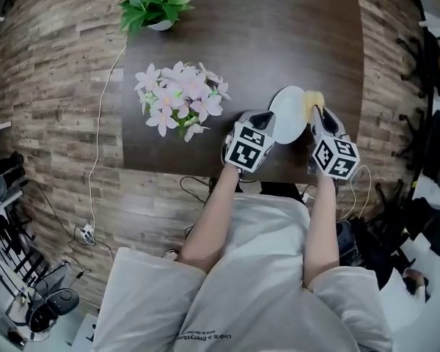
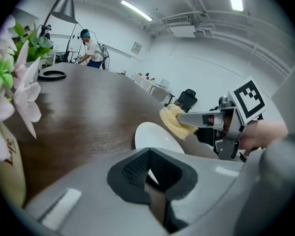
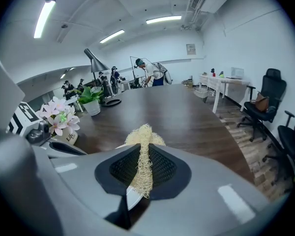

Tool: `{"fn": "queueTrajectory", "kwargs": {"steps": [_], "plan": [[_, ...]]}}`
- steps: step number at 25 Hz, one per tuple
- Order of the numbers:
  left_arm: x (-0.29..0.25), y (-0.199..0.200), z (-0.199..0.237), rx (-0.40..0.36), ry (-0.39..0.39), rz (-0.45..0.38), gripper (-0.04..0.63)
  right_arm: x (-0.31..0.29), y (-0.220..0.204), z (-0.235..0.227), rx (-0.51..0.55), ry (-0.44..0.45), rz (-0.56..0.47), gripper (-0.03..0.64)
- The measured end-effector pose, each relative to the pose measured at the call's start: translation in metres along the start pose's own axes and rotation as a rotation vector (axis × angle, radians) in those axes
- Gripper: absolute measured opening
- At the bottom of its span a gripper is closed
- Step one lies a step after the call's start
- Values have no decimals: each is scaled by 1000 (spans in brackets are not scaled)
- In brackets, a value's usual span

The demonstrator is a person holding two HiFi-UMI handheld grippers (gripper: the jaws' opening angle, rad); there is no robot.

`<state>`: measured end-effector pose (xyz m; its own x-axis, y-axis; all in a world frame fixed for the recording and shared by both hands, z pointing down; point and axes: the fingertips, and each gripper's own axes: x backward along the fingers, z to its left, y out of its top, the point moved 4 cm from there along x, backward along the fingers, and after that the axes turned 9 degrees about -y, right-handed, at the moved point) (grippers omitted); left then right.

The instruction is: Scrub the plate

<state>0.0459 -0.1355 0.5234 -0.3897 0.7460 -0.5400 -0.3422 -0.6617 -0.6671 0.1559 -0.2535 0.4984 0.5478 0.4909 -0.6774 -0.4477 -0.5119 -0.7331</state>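
Dark table (image 1: 279, 20), L gripper (image 1: 267, 120) tight on white plate (image 1: 288, 114) rim, R gripper (image 1: 319, 116) tight on loofah (image 1: 313, 100), prob. against plate.

Pink flowers (image 1: 180, 97) and a potted plant (image 1: 154, 2) stand on the dark table (image 1: 279, 35).

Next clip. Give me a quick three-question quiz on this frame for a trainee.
1. True or false: the left claw is shut on the rim of the white plate.
2. The right claw grips: A) a brush, B) a yellow loofah pad, C) nothing.
3. In the head view, what stands on the table left of the plate?
Key: 1 true; 2 B; 3 the pink flowers.
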Motion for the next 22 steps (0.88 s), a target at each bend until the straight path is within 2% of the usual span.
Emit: {"fn": "queueTrajectory", "kwargs": {"steps": [4, 8, 11, 13, 17, 22], "plan": [[-2, -12, 0, 75, 30, -23, 0, -13, -3, -1, 59, 64, 38, 69], [-11, -19, -5, 141, 74, -66, 0, -26, 5, -2, 233, 122, 65, 71], [-18, -17, -8, 125, 103, -97, 0, -31, 1, 2, 403, 153, 67, 70], [-20, -14, -8, 103, 127, -107, 0, -30, -2, 5, 466, 174, 59, 67], [-18, -15, -6, 131, 168, -156, 0, -28, -8, 7, 538, 219, 56, 67], [-18, -18, -4, 167, 222, -185, 0, -28, -11, 5, 529, 234, 56, 67]]}}
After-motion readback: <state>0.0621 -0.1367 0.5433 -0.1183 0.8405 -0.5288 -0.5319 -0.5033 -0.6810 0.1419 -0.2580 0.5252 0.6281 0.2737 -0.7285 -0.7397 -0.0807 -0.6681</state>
